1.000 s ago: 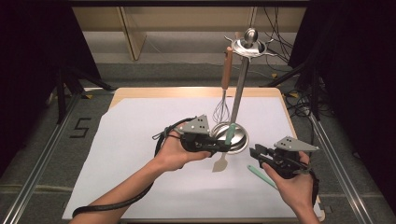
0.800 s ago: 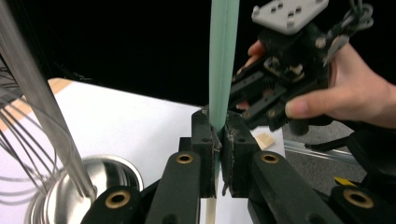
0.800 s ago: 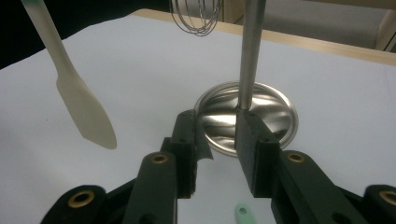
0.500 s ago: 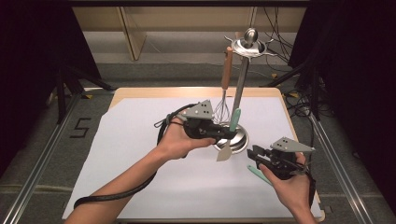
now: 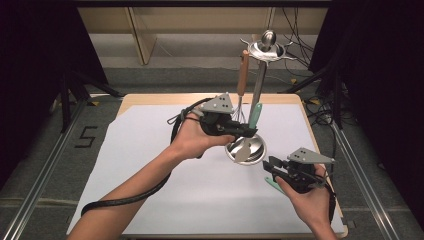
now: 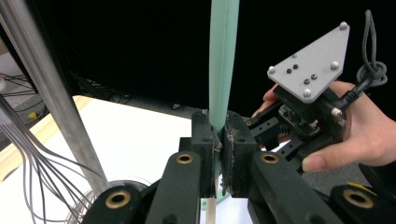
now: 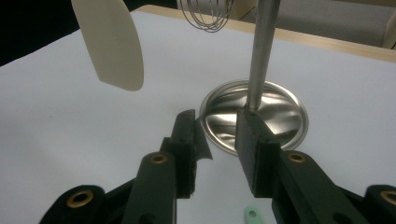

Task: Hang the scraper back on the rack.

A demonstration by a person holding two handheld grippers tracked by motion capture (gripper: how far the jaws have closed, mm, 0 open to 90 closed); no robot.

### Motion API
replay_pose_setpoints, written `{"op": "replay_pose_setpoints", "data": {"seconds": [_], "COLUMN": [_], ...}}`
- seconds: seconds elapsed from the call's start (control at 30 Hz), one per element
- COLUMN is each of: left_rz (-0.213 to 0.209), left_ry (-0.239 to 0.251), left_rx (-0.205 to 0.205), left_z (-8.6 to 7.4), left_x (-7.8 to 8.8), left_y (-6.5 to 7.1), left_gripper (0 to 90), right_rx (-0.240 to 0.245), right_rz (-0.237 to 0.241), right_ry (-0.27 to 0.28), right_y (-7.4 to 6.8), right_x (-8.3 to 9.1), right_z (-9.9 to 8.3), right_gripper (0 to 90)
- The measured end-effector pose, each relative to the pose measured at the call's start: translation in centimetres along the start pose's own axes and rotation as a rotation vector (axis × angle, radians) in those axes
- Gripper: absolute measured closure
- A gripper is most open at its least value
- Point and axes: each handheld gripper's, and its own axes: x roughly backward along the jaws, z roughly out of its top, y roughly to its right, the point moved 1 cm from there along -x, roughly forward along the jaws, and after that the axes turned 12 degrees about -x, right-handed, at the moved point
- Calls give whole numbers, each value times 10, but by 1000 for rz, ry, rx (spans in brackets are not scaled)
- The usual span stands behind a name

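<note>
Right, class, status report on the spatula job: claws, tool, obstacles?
Left claw shut on spatula, raised beside stand pole. Right claw open, empty. Whisk hangs close by.

A single numeral, "5" (image 5: pixel 86 137), is the only readable marking here: a dark digit on the grey floor at about nine o'clock from the worktop (image 5: pixel 150 190), between the metal floor rail and the worktop's left edge, seen from the high view. No brand, label or lettering can be made out on the utensil stand, the utensils, the white sheet or either handheld tool; the grey three-cornered plates carry only screws and holes.
</note>
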Motion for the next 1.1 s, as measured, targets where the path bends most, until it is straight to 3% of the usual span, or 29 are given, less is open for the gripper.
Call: {"op": "replay_pose_setpoints", "data": {"seconds": [0.03,0.13,0.23,0.3,0.33,0.37,0.73,0.9,1.0,1.03,1.1], "left_rz": [1,2,0,-1,1,-3,6,7,11,10,12], "left_ry": [3,6,13,12,11,7,0,0,-15,-16,-17], "left_rx": [8,1,7,6,7,7,1,-8,-18,-14,-19], "left_z": [3,6,11,13,14,15,23,28,29,31,34], "left_x": [0,-1,-2,-3,-3,-3,-3,-4,-5,-5,-5], "left_y": [-2,-5,-9,-11,-12,-13,-23,-28,-29,-30,-31], "left_gripper": [839,839,839,839,839,839,838,839,839,838,839], "right_rx": [-20,-11,-33,-34,-9,-36,-28,20,19,-30,-29], "right_rz": [-4,-4,9,5,9,5,-6,-6,-8,-4,-5], "right_ry": [-5,10,12,15,19,19,2,21,22,4,3], "right_y": [-2,-1,-2,-2,1,-2,-1,1,1,-2,-2], "right_x": [1,-1,0,0,-1,0,2,1,1,2,2], "right_z": [-1,-1,0,0,0,-1,0,2,2,0,1], "right_gripper": [692,692,691,690,690,690,689,690,690,690,690]}}
